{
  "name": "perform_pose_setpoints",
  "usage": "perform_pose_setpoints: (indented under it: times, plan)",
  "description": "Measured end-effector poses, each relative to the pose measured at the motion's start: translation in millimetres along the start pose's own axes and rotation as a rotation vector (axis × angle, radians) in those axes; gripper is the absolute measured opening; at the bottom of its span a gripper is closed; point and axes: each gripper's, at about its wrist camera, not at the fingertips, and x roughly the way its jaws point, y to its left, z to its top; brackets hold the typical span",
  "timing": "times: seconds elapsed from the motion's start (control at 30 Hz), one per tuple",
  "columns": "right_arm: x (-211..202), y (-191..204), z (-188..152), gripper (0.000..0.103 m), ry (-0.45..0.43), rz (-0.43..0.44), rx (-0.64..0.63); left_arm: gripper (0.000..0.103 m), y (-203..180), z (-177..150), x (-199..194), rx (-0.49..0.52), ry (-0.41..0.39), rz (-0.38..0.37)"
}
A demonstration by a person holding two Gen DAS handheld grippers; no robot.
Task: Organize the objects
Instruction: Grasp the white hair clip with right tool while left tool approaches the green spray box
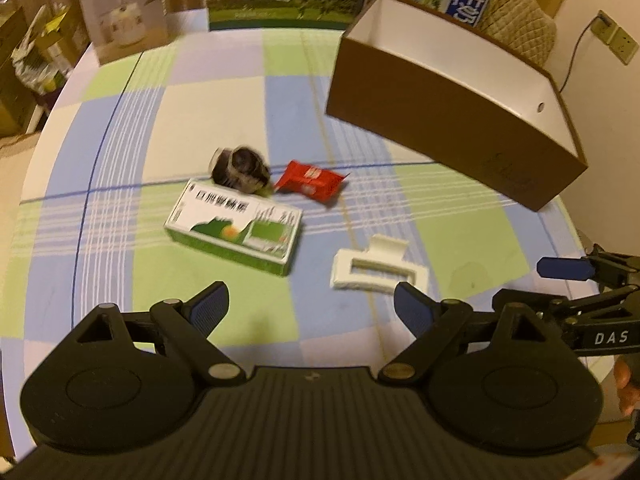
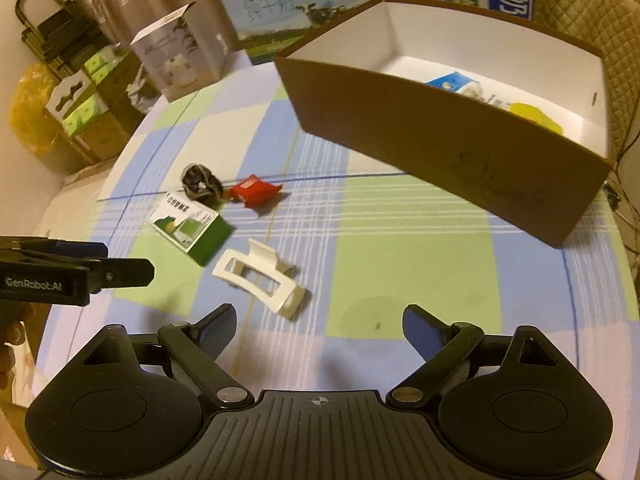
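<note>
The brown box (image 2: pixel 448 136) is my landmark: big, stiff card, open on top, its long axis running from the far middle of the checked surface (image 2: pixel 400 264) toward the near right; a few things already lie inside.

Well apart from it, toward my left, the green-and-white carton (image 1: pixel 234 226) lies flat, long axis slanting away to the left. I judge it light and rigid, best pinched across its narrow width.

Nearer the box's near corner, the white hair clip (image 1: pixel 374 268) lies flat, hard, slippery plastic; I'd take its frame.

The red packet (image 1: pixel 310 180) looks crinkly and light. Touching the carton's far edge, the dark scrunchie (image 1: pixel 240 170) is soft.

My left claw (image 1: pixel 312 306) and right claw (image 2: pixel 318 330) both gape, holding nothing.
</note>
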Motion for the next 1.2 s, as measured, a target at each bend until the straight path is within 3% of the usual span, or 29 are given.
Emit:
perform_pose_setpoints:
  times: [0.47, 1.0, 1.07, 1.2]
  plan:
    - [38.5, 35.7, 1.8, 0.085, -0.015, 0.065, -0.216, 0.087, 36.9, -13.9, 8.5, -0.113, 0.014, 0.078]
    - [104.1, 53.2, 9.6, 0.067, 0.015, 0.082, -0.442, 0.087, 68.7, -5.8, 26.8, -0.210, 0.017, 0.133]
    - [110.3, 53.7, 9.9, 0.064, 0.020, 0.082, -0.455, 0.087, 69.6, -2.5, 30.0, -0.212, 0.018, 0.133]
    - [113.3, 52.8, 7.7, 0.042, 0.014, 0.084, -0.486, 0.087, 68.1, 3.3, 36.3, -0.208, 0.023, 0.123]
